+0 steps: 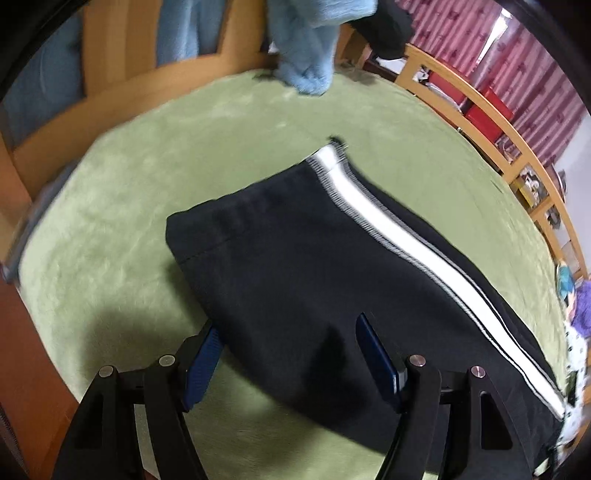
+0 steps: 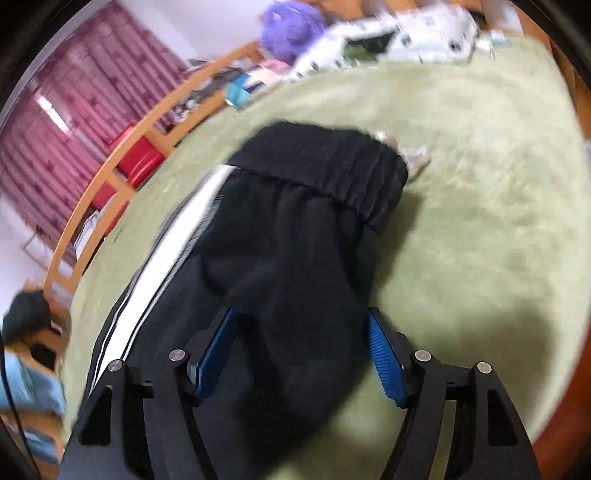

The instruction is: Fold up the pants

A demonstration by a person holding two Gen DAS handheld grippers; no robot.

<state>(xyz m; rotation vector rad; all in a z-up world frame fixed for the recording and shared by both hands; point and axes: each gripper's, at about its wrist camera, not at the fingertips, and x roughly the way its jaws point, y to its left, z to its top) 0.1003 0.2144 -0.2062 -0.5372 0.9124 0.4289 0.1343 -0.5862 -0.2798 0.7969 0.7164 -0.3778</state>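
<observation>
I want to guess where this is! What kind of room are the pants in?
Probably a bedroom. The black pants lie on a soft green blanket ringed by a wooden rail, like a bed frame. There are striped red curtains behind it, and a purple plush toy near the far edge.

I can make out no readable text, label, brand, number or sign in either wrist view. The white cloth with small dark marks (image 2: 417, 33) at the top of the right wrist frame is too blurred for me to tell whether those marks are print or lettering, and likewise the boxes (image 1: 487, 110) at the upper right of the left wrist frame.
</observation>
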